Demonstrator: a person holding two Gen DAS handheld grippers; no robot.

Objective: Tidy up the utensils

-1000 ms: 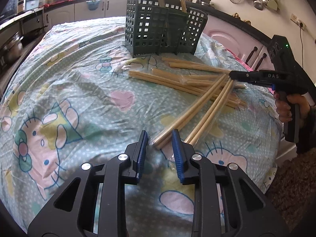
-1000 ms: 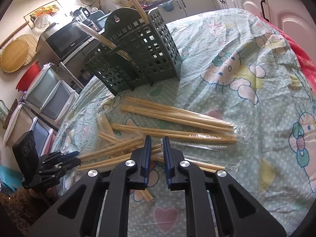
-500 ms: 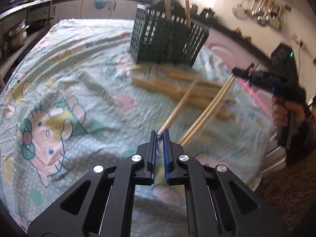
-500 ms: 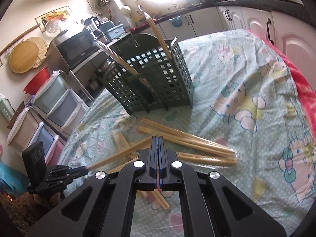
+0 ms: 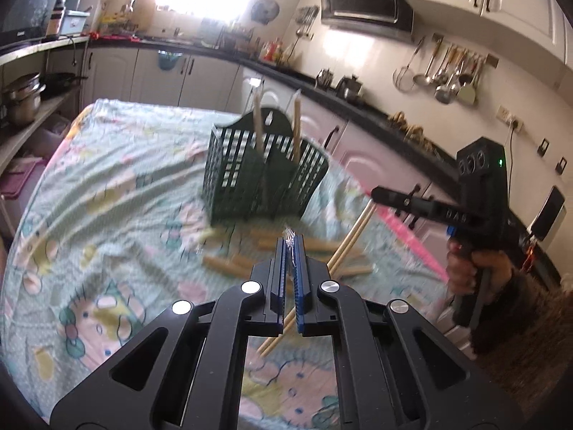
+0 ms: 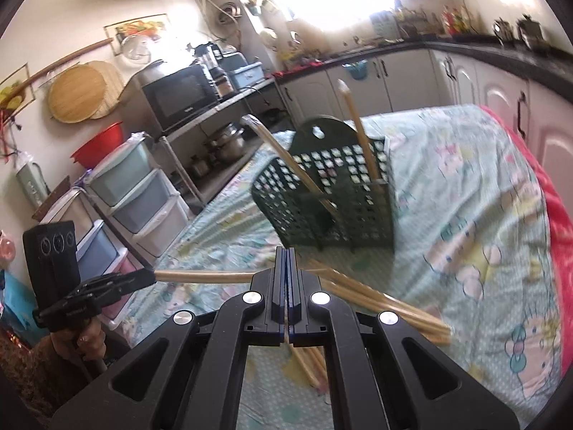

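The left hand-held gripper (image 5: 288,247) was pinched shut on the clear plastic wrapper end of a wrapped chopstick pair (image 5: 352,236), and the right hand-held gripper (image 6: 286,261) was clamped tight on the other end of the same pair (image 6: 200,276). The pair hung above the surface (image 5: 118,193) between the two, stretched across from one set of blue pads to the other. In the left wrist view the right hand-held gripper (image 5: 376,191) came in from the right edge, a hand (image 5: 476,268) wrapped round its grip; in the right wrist view the left hand-held gripper (image 6: 148,276) showed at the lower left.

The surface was covered with a pale green cartoon-print cloth under clear plastic. Several more wrapped chopstick pairs (image 6: 379,304) lay loose on it in a rough crossed heap beneath the raised pair, blurred in both views. Just behind that heap stood a dark green slotted utensil basket (image 5: 263,182), upright, with two chopstick pairs (image 5: 258,125) standing in it, one near each end and leaning apart.

Beyond the surface ran white kitchen cabinets (image 5: 200,75) under a dark countertop. Ladles and skimmers (image 5: 444,75) hung on the wall to the right. A microwave (image 6: 179,95) sat on a shelf rack, stacked plastic drawers (image 6: 139,197) below it, and a red basin (image 6: 96,145) on top of them. A red cloth edge (image 6: 558,222) showed along the far right side of the surface.
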